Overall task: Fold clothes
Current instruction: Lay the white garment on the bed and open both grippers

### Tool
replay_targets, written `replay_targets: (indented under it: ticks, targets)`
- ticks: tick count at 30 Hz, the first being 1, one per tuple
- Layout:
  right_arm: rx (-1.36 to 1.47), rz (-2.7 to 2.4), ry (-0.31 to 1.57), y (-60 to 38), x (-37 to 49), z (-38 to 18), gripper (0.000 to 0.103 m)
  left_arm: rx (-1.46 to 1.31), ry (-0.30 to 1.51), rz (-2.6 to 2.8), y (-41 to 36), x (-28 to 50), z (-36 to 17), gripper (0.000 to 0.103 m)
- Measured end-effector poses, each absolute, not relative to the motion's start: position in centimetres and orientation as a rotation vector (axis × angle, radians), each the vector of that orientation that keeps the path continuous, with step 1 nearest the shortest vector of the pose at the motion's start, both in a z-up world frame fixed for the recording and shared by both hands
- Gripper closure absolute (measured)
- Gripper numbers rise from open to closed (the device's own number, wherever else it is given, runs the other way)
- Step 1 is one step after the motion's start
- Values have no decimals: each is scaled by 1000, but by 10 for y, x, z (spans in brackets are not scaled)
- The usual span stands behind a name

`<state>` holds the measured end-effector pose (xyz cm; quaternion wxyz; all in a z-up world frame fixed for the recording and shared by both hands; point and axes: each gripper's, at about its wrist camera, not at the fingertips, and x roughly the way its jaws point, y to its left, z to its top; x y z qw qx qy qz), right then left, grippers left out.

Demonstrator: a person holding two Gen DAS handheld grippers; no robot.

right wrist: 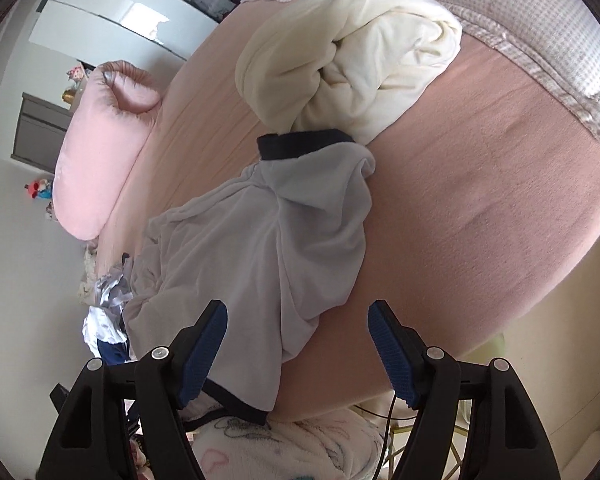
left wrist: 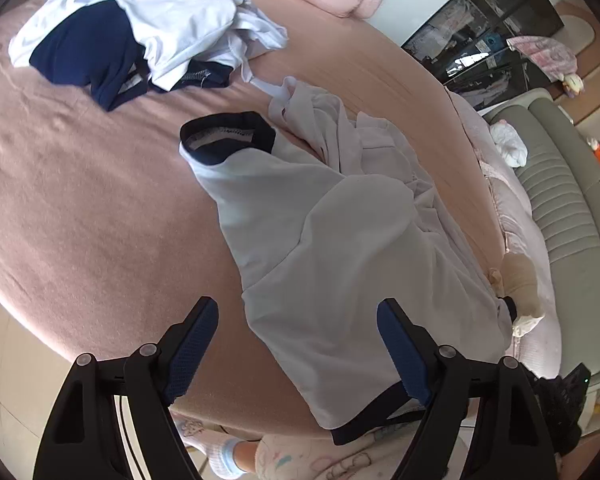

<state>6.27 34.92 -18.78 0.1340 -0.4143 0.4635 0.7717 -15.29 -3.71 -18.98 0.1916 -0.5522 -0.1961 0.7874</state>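
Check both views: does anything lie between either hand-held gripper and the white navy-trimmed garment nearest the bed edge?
Nothing visible does. The white navy-trimmed garment lies exposed on the pink bedsheet, directly below the open left hand-held gripper and right hand-held gripper.

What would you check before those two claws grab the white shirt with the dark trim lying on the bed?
1. Left gripper jaws open, nothing between the pads: ok.
2. Right gripper jaws open, empty: ok.
3. White shirt lying flat: not ok, crumpled.
4. Shirt fully on the pink bed: not ok, its navy hem hangs over the edge.
5. Shirt clear of the other clothes: cannot tell, the cream garment seems to touch its navy cuff.
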Motion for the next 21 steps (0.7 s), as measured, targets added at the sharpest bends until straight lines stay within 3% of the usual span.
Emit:
replay_targets:
  ticks: [4, 10, 21]
  targets:
    - [-1211, 2245, 1398, 348, 63, -194, 30, -1566, -752, 2130, -57, -155, -194, 22]
    - [-1155, 2141, 1637, 353, 62, -217, 30, -1588, -767, 2110, -66, -158, -203, 22]
    - [-1073, 2143, 1730, 364, 47, -227, 30, -1562, -883, 2036, -65, -170, -215, 22]
